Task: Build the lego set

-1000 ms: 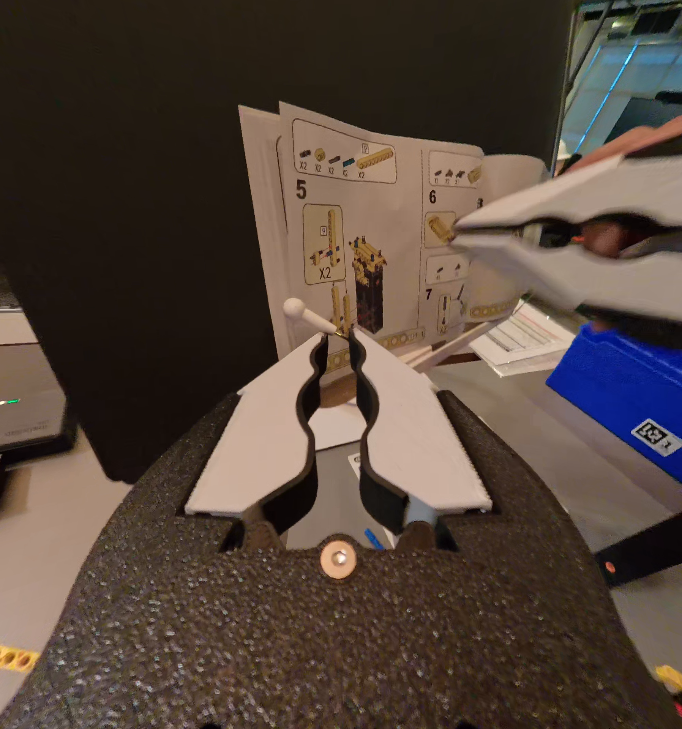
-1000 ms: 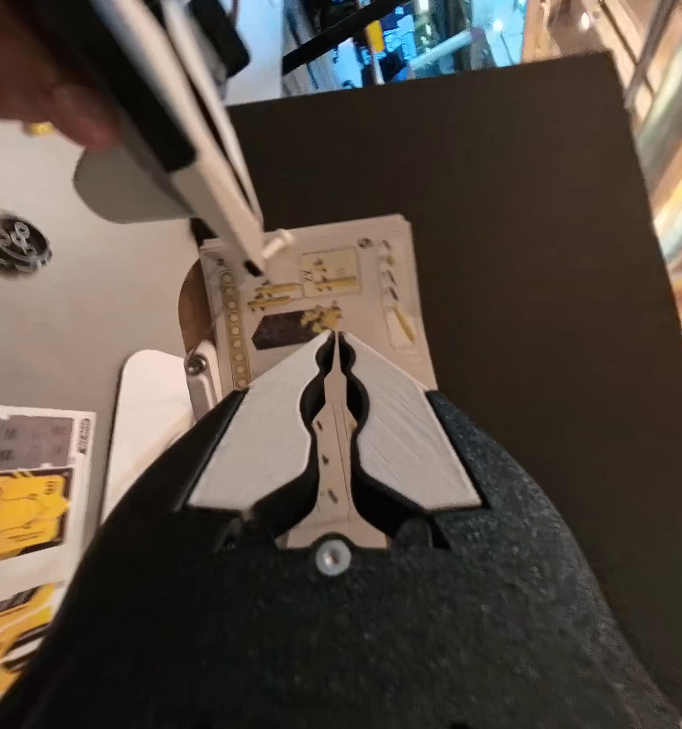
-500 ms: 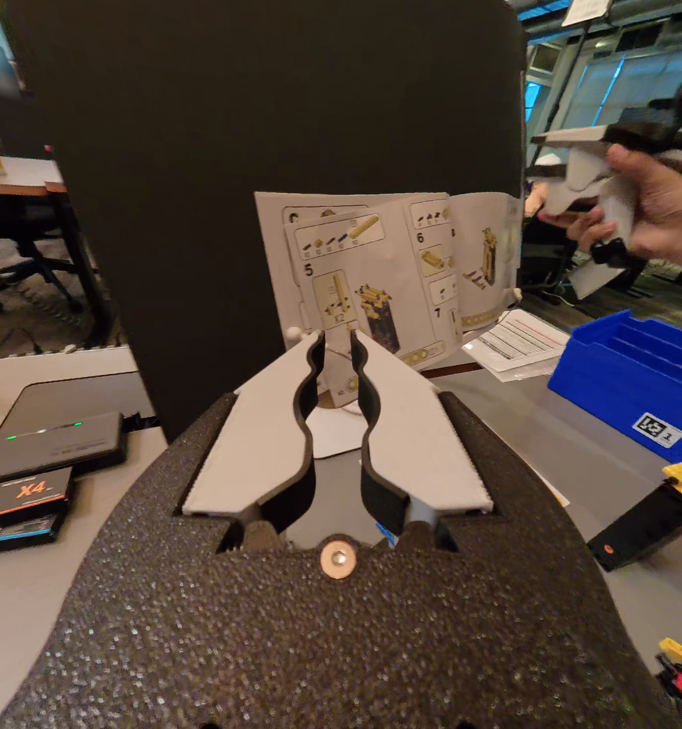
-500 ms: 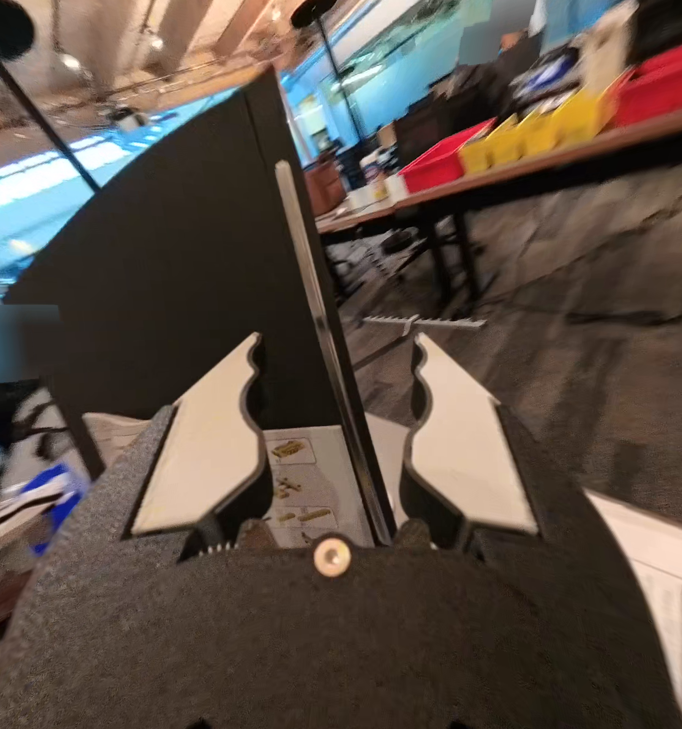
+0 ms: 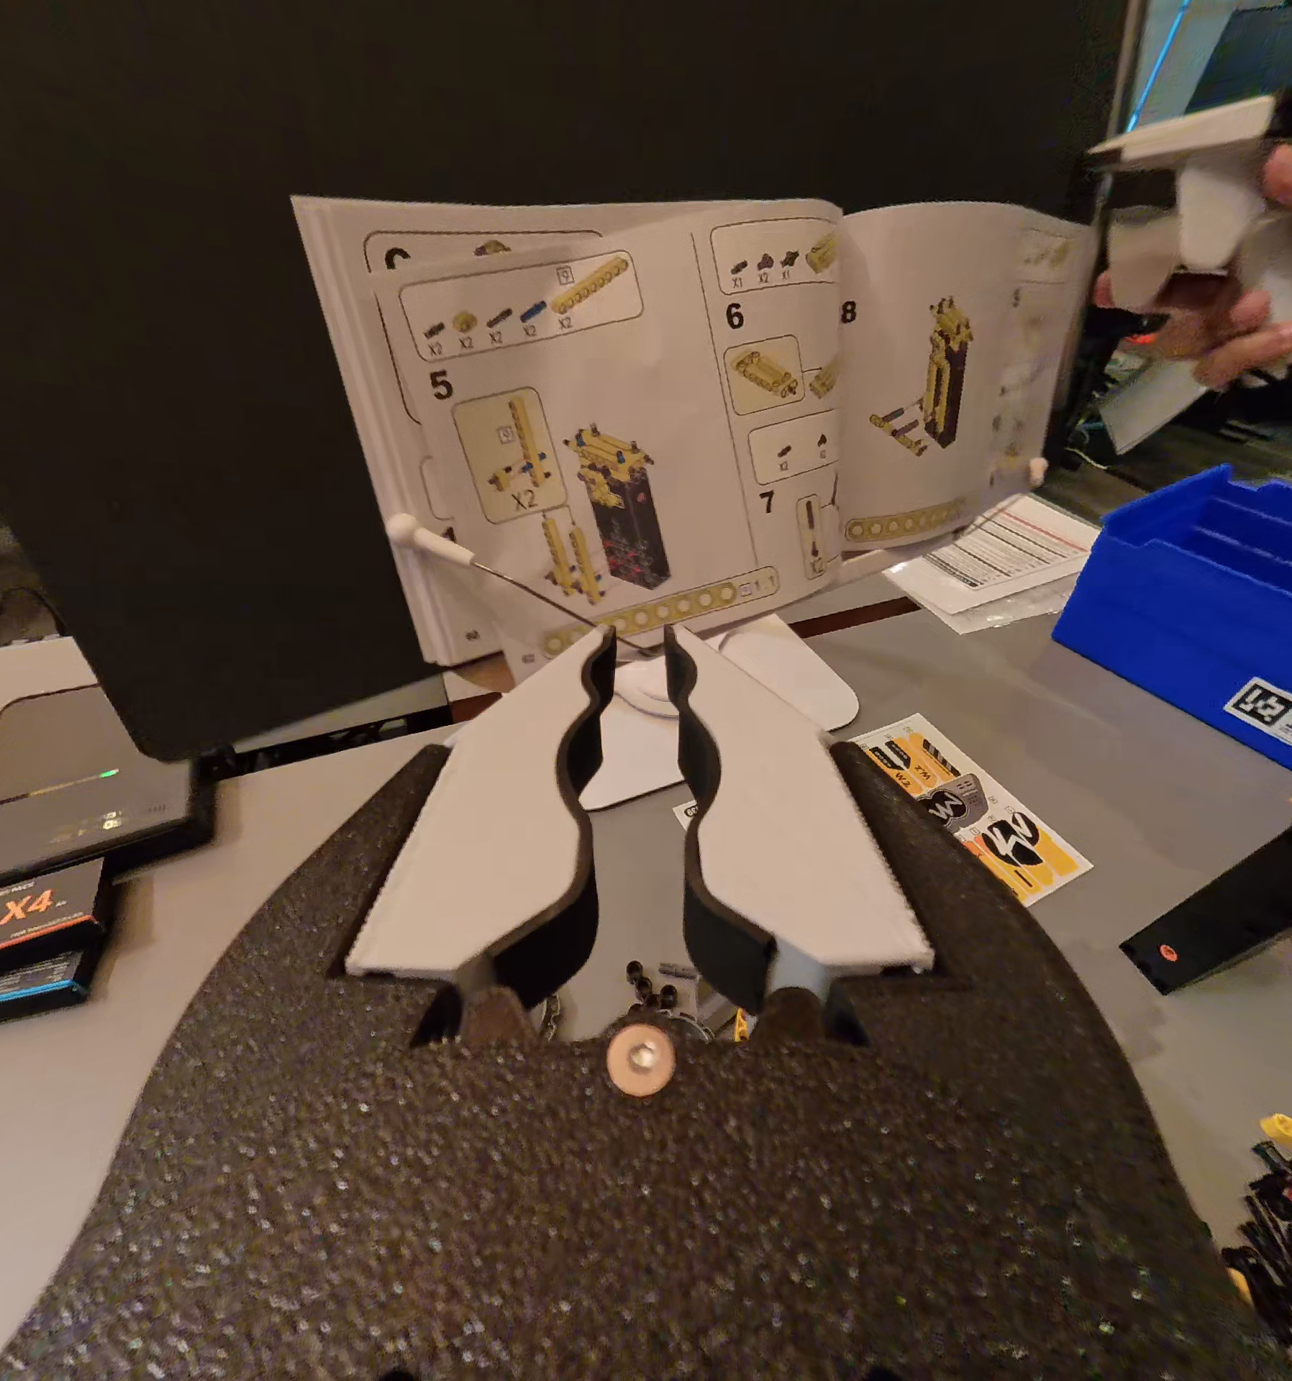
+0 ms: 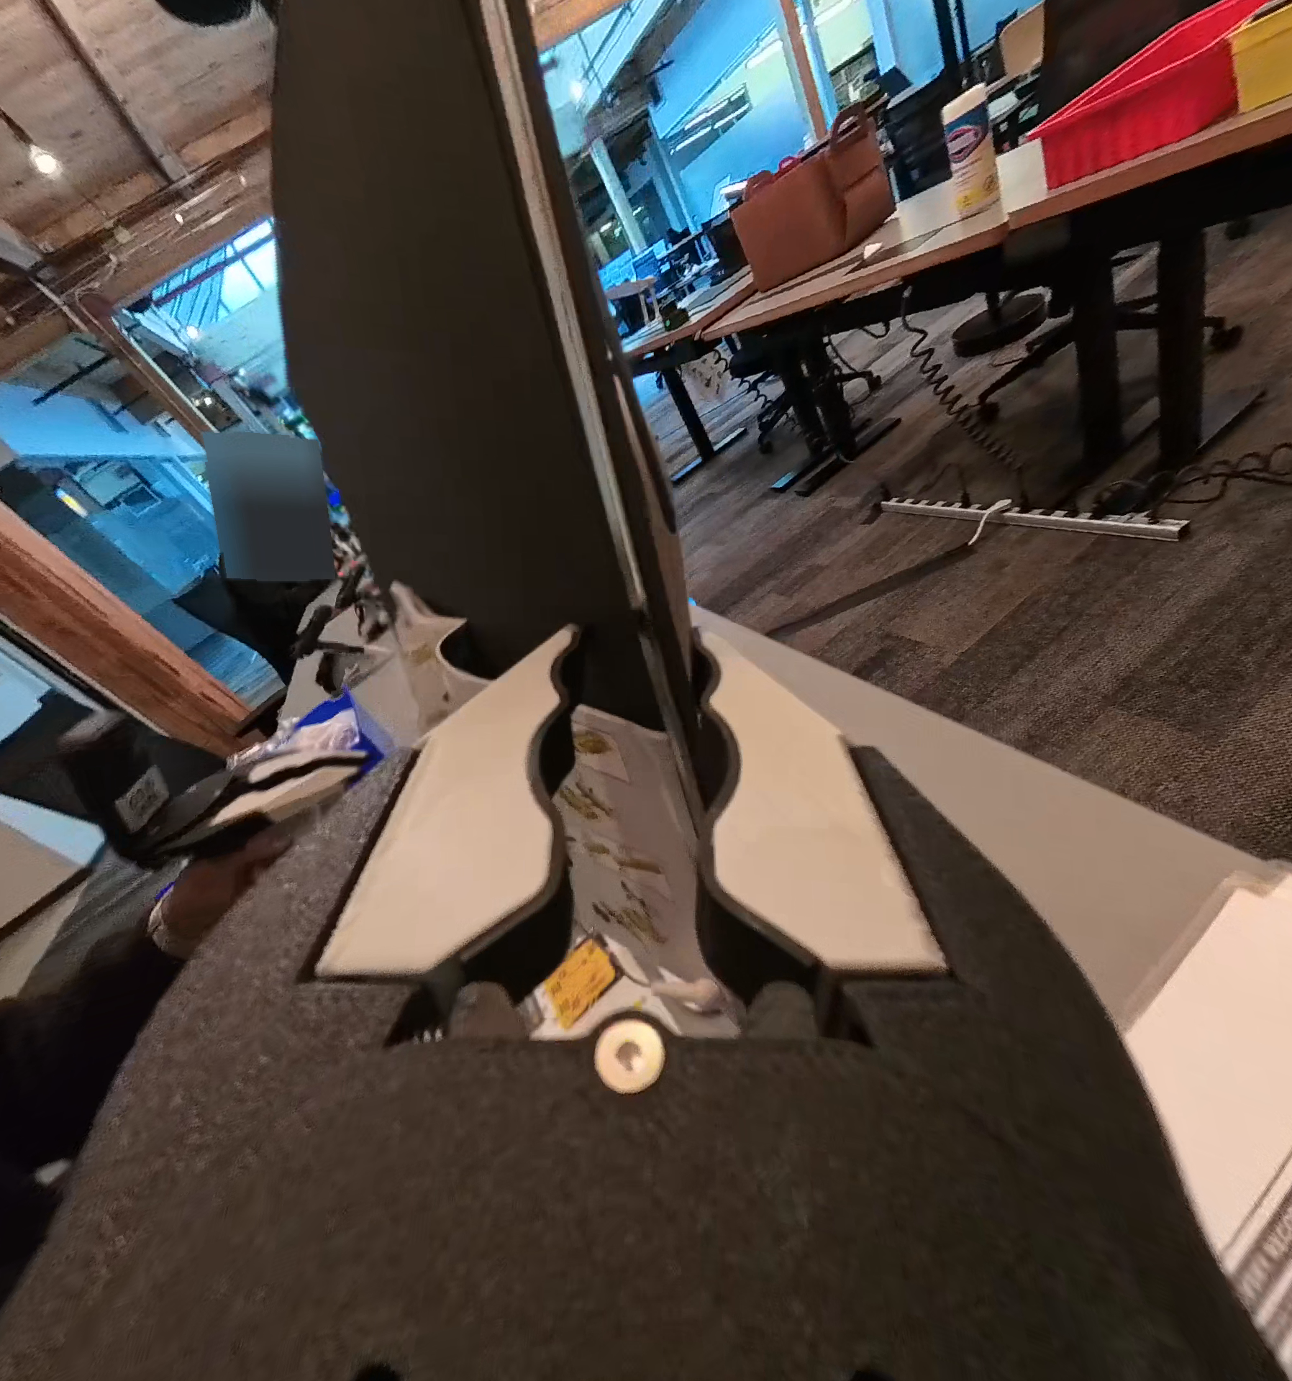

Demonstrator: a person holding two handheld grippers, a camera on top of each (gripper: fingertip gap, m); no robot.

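Instruction booklet (image 5: 613,418) stands open on a white stand (image 5: 785,672) on the grey table (image 5: 1002,717), in front of a black divider panel (image 5: 179,299). Left gripper (image 5: 637,635) hovers just before the booklet's lower edge, jaws parted by a narrow gap with nothing between them. Right gripper (image 6: 637,643) is raised beside the panel's edge, jaws apart and empty; a hand (image 5: 1256,314) carries it at the left view's upper right. Sticker sheet (image 5: 972,807) lies near the stand, with a blue bin (image 5: 1211,598) and papers (image 5: 1002,560) to the right.
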